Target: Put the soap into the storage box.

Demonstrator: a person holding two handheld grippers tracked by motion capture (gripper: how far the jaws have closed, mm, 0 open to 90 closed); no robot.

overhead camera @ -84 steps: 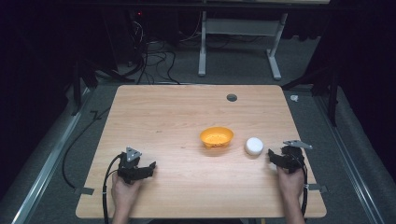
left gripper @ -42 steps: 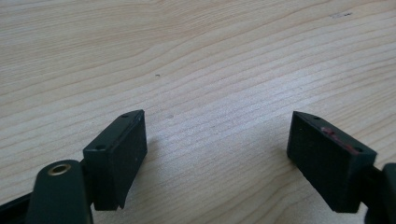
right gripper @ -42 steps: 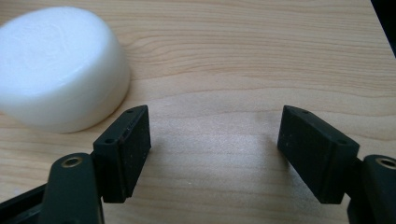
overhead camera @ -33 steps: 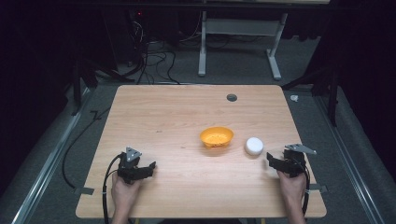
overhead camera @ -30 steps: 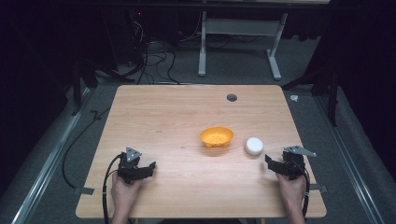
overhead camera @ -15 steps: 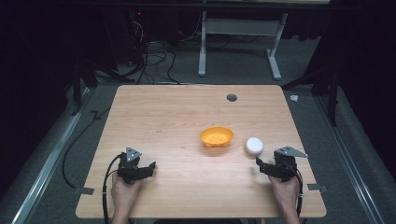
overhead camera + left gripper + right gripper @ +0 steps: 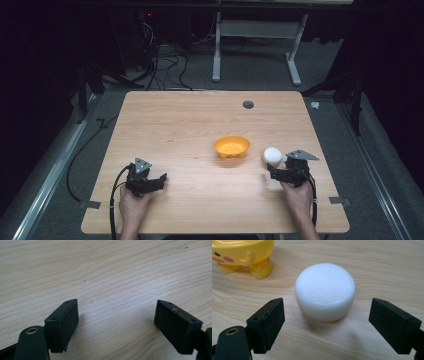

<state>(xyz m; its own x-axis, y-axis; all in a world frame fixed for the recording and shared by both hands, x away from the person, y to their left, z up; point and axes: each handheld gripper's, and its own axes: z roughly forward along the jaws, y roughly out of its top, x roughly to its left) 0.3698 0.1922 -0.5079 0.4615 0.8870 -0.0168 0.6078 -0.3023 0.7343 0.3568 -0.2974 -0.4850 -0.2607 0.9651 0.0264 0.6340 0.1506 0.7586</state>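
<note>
matt wooden table (image 7: 180, 125), glossy yellow bowl (image 7: 242, 255), matt white puck (image 7: 325, 291)

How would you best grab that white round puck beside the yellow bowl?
Grip the white puck across its curved side wall, low, coming level from the person's side. It sits flat with free table on both flanks, and the open right gripper is already lined up on it, jaws wider than the puck.

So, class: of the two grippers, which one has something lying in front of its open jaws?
The right gripper: a white puck lies before it; the left gripper faces bare table.
</note>
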